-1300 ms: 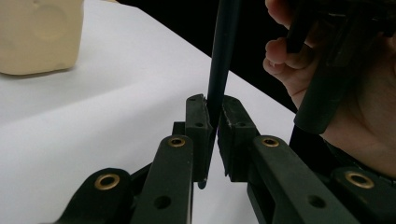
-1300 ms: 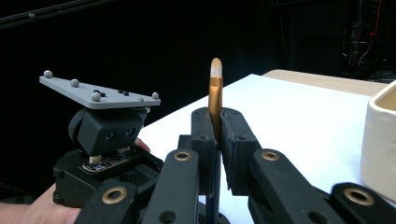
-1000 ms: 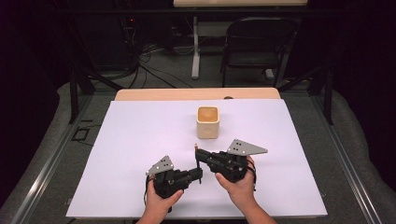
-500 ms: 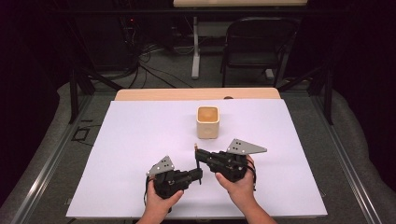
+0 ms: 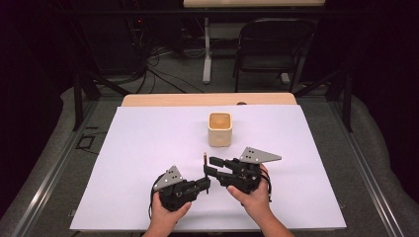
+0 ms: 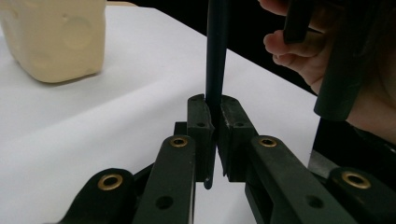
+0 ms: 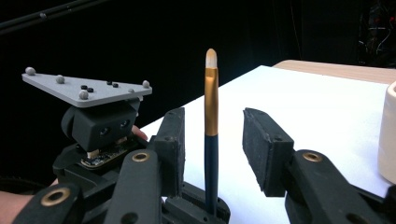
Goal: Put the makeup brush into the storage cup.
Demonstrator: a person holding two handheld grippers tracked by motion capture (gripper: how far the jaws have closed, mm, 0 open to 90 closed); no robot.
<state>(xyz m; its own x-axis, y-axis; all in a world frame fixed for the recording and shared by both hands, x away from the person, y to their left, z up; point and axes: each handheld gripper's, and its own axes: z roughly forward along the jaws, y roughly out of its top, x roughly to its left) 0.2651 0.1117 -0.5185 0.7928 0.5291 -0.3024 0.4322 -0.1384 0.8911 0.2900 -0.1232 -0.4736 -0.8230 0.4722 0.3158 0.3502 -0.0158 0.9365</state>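
Note:
A thin paintbrush (image 5: 204,164) with a dark blue handle (image 6: 216,56), gold ferrule and pale tip (image 7: 211,116) stands upright. My left gripper (image 5: 205,184) is shut on the lower end of its handle, near the table's front; the left gripper view shows both jaws of the left gripper (image 6: 212,135) pressed on it. My right gripper (image 5: 211,167) is open. In the right gripper view the right gripper (image 7: 212,149) has one jaw on each side of the brush, with a gap on both sides. A cream square cup (image 5: 220,128) stands empty behind them.
A white sheet (image 5: 123,163) covers the wooden table (image 5: 163,100). The cup (image 6: 56,37) lies just beyond the left gripper and at the right edge as cup (image 7: 390,135). A black chair (image 5: 274,44) and cables sit on the floor behind the table.

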